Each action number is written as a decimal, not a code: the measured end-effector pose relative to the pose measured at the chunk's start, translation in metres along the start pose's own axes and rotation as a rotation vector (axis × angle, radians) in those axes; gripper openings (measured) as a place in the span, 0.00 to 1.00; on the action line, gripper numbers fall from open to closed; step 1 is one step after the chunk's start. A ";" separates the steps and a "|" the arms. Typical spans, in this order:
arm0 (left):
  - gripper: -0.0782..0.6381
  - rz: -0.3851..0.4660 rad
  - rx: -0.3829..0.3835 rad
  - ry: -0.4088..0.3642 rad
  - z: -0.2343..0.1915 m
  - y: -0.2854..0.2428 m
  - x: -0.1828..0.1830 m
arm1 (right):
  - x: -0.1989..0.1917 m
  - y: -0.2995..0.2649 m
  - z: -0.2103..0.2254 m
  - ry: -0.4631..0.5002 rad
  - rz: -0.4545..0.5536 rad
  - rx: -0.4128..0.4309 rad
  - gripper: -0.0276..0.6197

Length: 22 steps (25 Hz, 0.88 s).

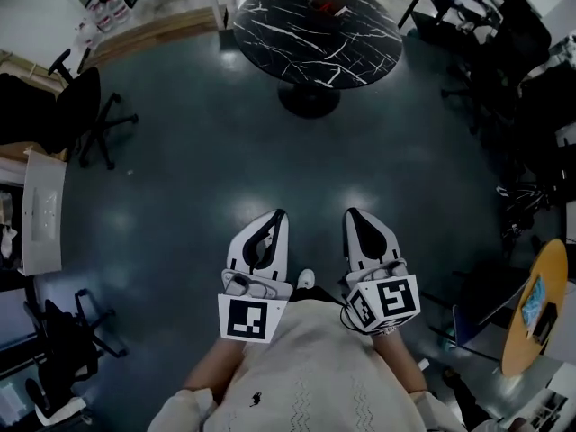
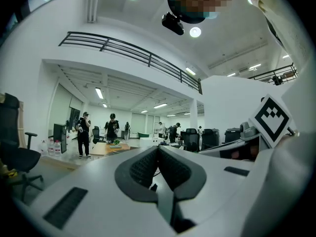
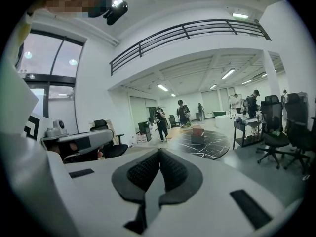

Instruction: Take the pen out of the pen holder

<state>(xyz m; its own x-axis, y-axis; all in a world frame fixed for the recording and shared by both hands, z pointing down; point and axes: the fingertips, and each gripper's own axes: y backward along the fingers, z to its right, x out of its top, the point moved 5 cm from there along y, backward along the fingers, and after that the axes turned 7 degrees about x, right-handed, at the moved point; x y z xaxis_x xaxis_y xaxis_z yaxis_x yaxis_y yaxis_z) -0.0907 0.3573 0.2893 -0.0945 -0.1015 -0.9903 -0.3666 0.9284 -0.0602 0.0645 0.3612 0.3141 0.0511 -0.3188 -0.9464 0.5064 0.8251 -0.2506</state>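
Observation:
A round black marble table stands across the dark floor, far ahead of me. On it sits a small reddish and dark object, also seen as a boxy shape in the right gripper view. No pen or pen holder can be made out at this distance. My left gripper and right gripper are held side by side close to my body, pointing forward. Both are shut, with the dark pads pressed together and nothing between them. The same shows for the right pads.
A black office chair and a white desk are at the left. An orange round table is at the lower right. More chairs and desks line the right side. Several people stand far off.

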 end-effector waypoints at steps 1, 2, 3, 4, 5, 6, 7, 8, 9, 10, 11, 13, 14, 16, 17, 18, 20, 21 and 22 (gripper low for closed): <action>0.12 0.000 -0.010 0.004 -0.009 -0.014 0.002 | 0.006 -0.013 0.002 0.001 0.001 -0.011 0.07; 0.12 0.001 -0.022 0.007 -0.017 -0.027 0.004 | 0.011 -0.025 0.004 0.000 0.003 -0.022 0.07; 0.12 0.005 -0.035 0.007 -0.025 -0.040 0.007 | 0.016 -0.035 0.006 0.001 0.006 -0.033 0.07; 0.12 0.014 -0.048 0.007 -0.033 -0.052 0.010 | 0.021 -0.045 0.008 0.004 0.008 -0.046 0.07; 0.12 0.024 -0.060 0.009 -0.039 -0.064 0.014 | 0.025 -0.053 0.011 0.007 0.011 -0.060 0.07; 0.12 0.033 -0.071 0.012 -0.045 -0.074 0.018 | 0.029 -0.061 0.013 0.007 0.013 -0.074 0.07; 0.12 0.038 -0.083 0.014 -0.050 -0.082 0.021 | 0.033 -0.069 0.015 0.004 0.016 -0.088 0.07; 0.12 0.039 -0.094 0.013 -0.056 -0.089 0.023 | 0.037 -0.077 0.017 -0.001 0.020 -0.102 0.07; 0.12 0.037 -0.104 0.010 -0.062 -0.095 0.024 | 0.039 -0.085 0.018 -0.006 0.025 -0.113 0.07; 0.12 0.035 -0.109 0.011 -0.069 -0.101 0.025 | 0.042 -0.093 0.018 -0.008 0.030 -0.119 0.07; 0.12 0.033 -0.111 0.015 -0.075 -0.105 0.025 | 0.043 -0.100 0.017 -0.009 0.033 -0.122 0.07; 0.12 0.027 -0.107 0.026 -0.088 -0.112 0.024 | 0.045 -0.114 0.016 -0.009 0.032 -0.123 0.07; 0.12 0.024 -0.105 0.027 -0.093 -0.116 0.024 | 0.047 -0.121 0.016 -0.008 0.030 -0.123 0.07; 0.12 0.020 -0.105 0.025 -0.102 -0.123 0.024 | 0.050 -0.136 0.018 -0.008 0.025 -0.121 0.07; 0.12 0.018 -0.106 0.023 -0.106 -0.127 0.024 | 0.051 -0.142 0.020 -0.008 0.024 -0.120 0.07; 0.12 0.017 -0.106 0.022 -0.110 -0.132 0.024 | 0.053 -0.149 0.021 -0.008 0.023 -0.119 0.07; 0.12 0.013 -0.102 0.022 -0.117 -0.143 0.023 | 0.056 -0.162 0.025 -0.009 0.020 -0.113 0.07; 0.12 0.010 -0.100 0.023 -0.121 -0.148 0.023 | 0.058 -0.169 0.027 -0.008 0.017 -0.110 0.07; 0.12 0.006 -0.096 0.026 -0.124 -0.154 0.023 | 0.059 -0.176 0.030 -0.007 0.015 -0.107 0.07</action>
<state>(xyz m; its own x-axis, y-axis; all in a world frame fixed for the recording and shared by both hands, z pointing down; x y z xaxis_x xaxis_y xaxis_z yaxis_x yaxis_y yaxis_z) -0.1511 0.1679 0.2912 -0.1201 -0.1062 -0.9871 -0.4532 0.8905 -0.0407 0.0040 0.1836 0.3084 0.0644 -0.3095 -0.9487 0.4109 0.8746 -0.2574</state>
